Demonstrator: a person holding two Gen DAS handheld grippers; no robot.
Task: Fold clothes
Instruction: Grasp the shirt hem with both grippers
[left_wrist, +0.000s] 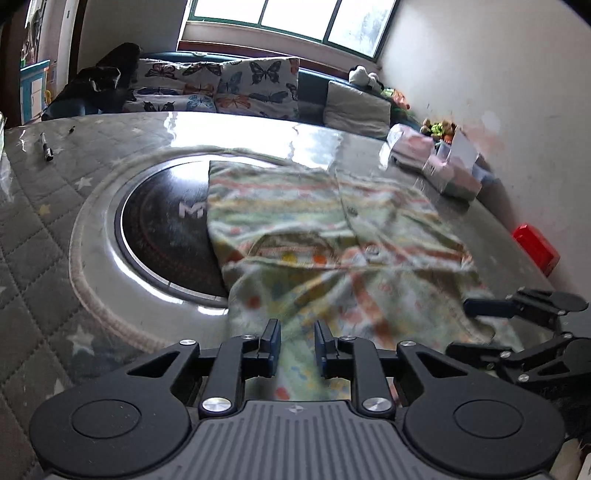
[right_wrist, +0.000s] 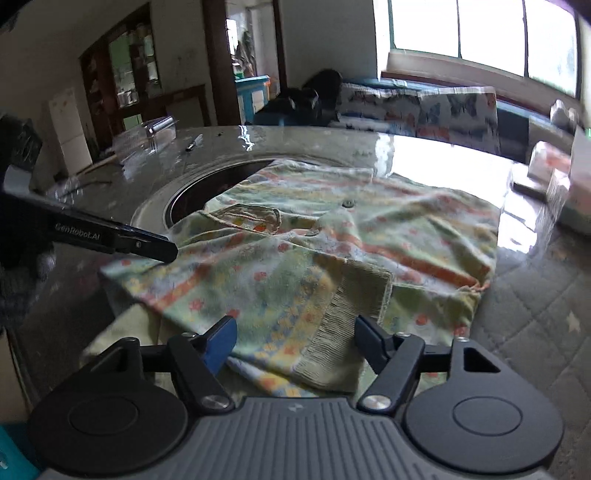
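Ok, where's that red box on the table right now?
In the left wrist view, the red box sits at the table's far right edge against the wall, just right of the patterned shirt and nearer than the pink packages.

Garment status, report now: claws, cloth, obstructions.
Left claw open, right claw open, neither gripping. Patterned garment flat on table, sleeve folded in. Red box beside it, clear.

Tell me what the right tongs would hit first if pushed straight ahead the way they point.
Most likely the ribbed cuff of the patterned shirt, lying between the open fingers of the right tongs. Depth is hard to judge through the fisheye.
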